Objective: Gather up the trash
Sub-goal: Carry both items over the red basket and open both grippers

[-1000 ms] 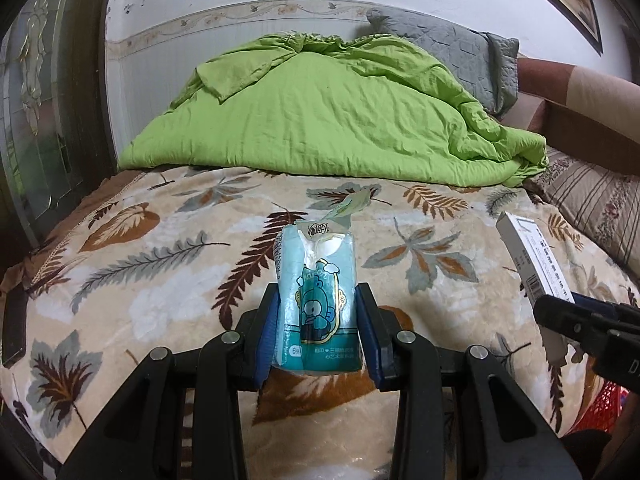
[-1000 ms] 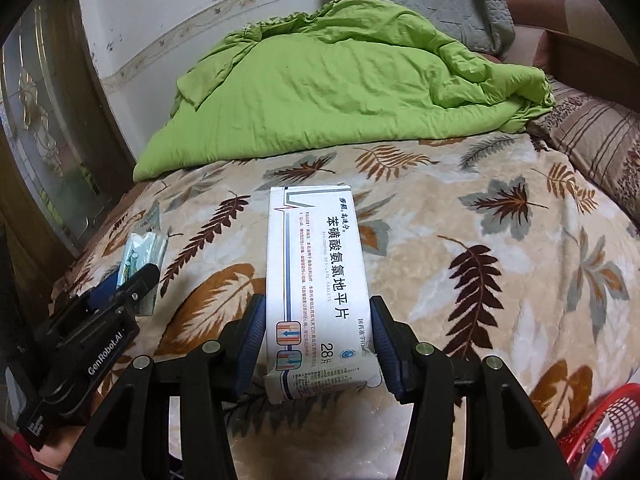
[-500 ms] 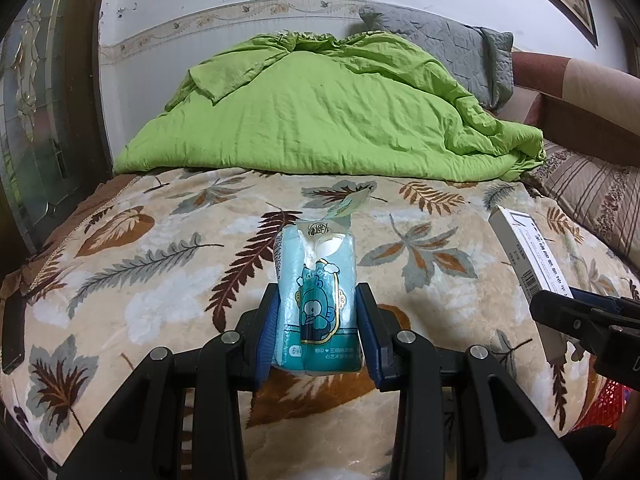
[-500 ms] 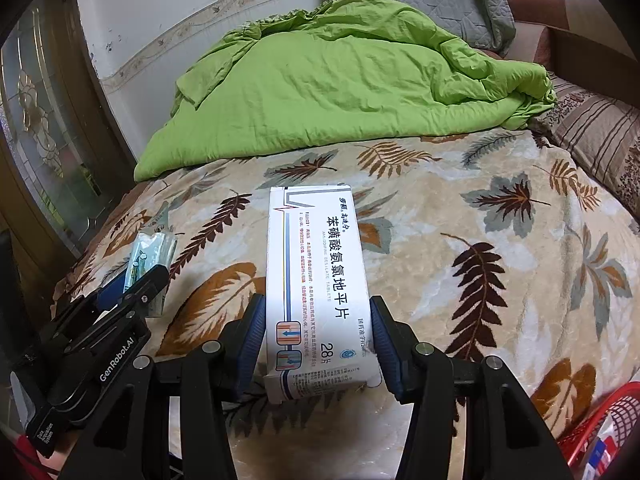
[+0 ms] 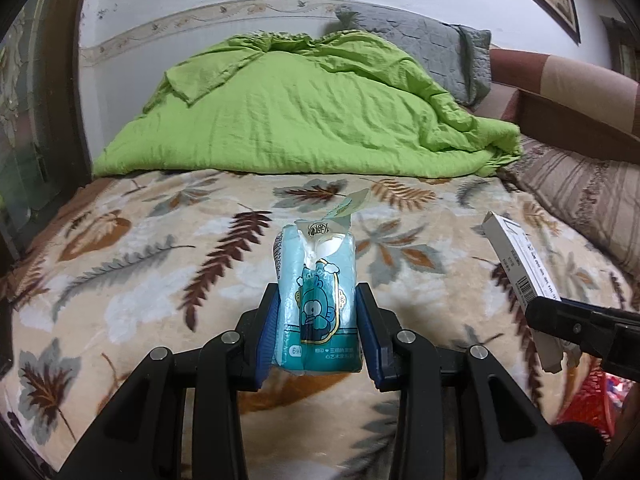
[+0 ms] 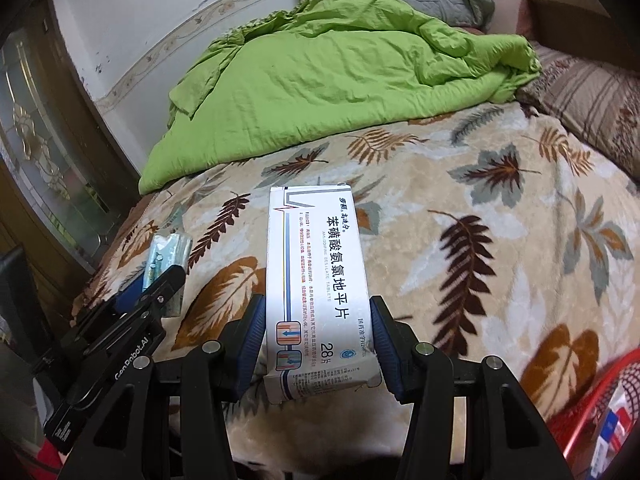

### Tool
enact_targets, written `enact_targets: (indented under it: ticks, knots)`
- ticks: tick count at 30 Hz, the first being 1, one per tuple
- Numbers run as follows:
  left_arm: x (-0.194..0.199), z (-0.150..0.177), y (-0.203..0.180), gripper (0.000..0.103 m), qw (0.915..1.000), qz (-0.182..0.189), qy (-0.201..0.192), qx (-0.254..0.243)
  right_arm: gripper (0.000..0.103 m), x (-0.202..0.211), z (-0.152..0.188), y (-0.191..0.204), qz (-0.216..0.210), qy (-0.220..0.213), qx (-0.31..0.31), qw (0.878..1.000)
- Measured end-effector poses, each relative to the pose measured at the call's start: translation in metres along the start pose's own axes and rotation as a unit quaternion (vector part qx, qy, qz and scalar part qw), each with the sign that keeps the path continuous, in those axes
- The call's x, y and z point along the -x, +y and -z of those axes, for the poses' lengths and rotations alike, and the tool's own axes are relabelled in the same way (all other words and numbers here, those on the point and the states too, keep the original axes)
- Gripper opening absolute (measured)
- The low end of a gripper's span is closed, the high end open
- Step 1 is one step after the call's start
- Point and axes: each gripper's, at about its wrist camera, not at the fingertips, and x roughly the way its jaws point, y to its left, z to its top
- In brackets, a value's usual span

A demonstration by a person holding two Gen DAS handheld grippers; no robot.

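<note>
The left gripper (image 5: 318, 320) is clamping a small teal plastic tissue packet (image 5: 316, 300) printed with a cartoon figure, its blue pads pressing on both long sides. The packet is standing upright between the jaws, its torn top flap sticking up, and it is hanging above the leaf-patterned beige blanket (image 5: 140, 264) near the foot edge of the bed rather than lying on it.

The right gripper (image 6: 318, 336) is gripping a long white cardboard medicine box (image 6: 316, 276) with black Chinese lettering; the pads are squeezing its lower end, which is looking slightly crushed, and the rest of the box is reaching forward over the blanket (image 6: 500, 240). In the left wrist view the same box (image 5: 520, 264) is showing at the right edge, tilted, with the right gripper's black finger crossing it. In the right wrist view the left gripper (image 6: 160, 276) is sitting at the lower left with the tissue packet (image 6: 168, 252) in its jaws.

A crumpled lime-green duvet (image 5: 304, 112) is lying heaped across the head end of the bed, with a grey quilted pillow (image 5: 432, 48) behind it and a striped brown pillow (image 5: 580, 188) at the right edge. A red mesh basket (image 6: 592, 412) is showing just past the foot corner of the bed at the lower right, with some packaging inside it.
</note>
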Motion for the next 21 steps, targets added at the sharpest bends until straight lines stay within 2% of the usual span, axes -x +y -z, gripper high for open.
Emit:
enact_targets:
  ticks: [4,6,10,12,15,19,21]
  knots:
    - [0.01,-0.001,-0.019,0.036,0.9991,0.041,0.003,-0.012,0.055,0.029,0.002,-0.019,-0.006,-0.008,-0.027,1.0]
    - [0.018,-0.002,-0.035,0.036,0.997,0.074,0.005,-0.022,0.055,0.051,0.004,-0.031,-0.005,-0.016,-0.041,0.999]
    - [0.036,-0.008,-0.074,0.036,0.9875,0.15,0.016,-0.044,0.055,0.101,0.008,-0.064,0.015,-0.04,-0.07,0.997]
    - [0.045,-0.01,-0.099,0.036,0.9788,0.195,0.025,-0.057,0.056,0.134,0.015,-0.089,0.04,-0.054,-0.089,0.994]
    - [0.057,-0.012,-0.14,0.036,0.9611,0.262,0.042,-0.077,0.056,0.17,0.027,-0.121,0.07,-0.069,-0.12,0.988]
    - [0.065,-0.004,-0.202,0.036,0.9291,0.345,0.091,-0.099,0.056,0.212,0.05,-0.166,0.108,-0.08,-0.172,0.976]
    - [0.068,0.003,-0.227,0.036,0.9165,0.367,0.11,-0.115,0.056,0.224,0.063,-0.186,0.117,-0.076,-0.198,0.97]
